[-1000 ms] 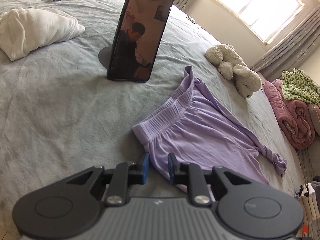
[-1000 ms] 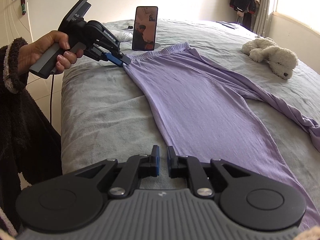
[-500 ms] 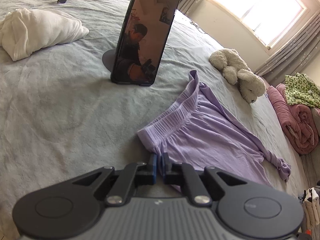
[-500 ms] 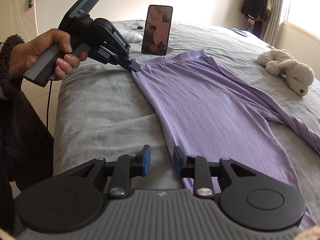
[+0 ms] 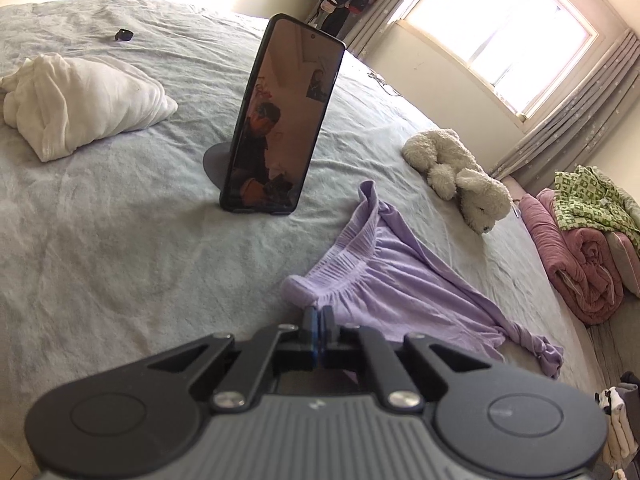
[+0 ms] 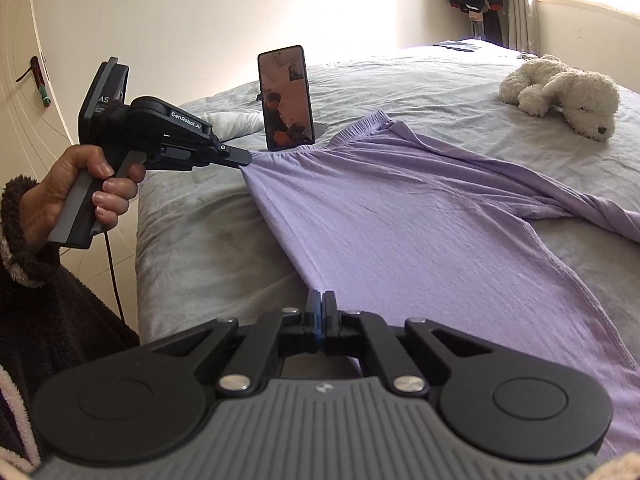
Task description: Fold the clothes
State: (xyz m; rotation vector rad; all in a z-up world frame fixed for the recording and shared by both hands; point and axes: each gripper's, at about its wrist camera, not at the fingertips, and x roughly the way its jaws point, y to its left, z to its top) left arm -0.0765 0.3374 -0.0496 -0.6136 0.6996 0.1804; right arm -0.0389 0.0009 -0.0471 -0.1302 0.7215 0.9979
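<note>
Right gripper (image 6: 319, 304): jaws closed, pinching the near side edge of the trousers (image 6: 400, 216) spread on the bed (image 6: 192, 240). Left gripper (image 5: 318, 314): jaws closed on the waistband corner, near the phone (image 5: 280, 120). A toy (image 6: 560, 94) lies beyond the trousers.

The lilac trousers (image 6: 420, 224) are thin, matt knit cloth with a ribbed, gathered waistband. The bedspread (image 5: 100, 240) looks like soft, faintly napped grey-green cloth, creased. The phone (image 5: 282, 120) has a glossy, mirror-like glass face. The soft toy (image 6: 560, 92) is shaggy cream plush. The left gripper (image 6: 242, 157) and right gripper (image 6: 319, 306) are matt black plastic with bright metal screw heads and blue pads. The sleeve (image 6: 24, 256) is dark, fuzzy fleece. The white bundle (image 5: 80, 100) is smooth cloth.
</note>
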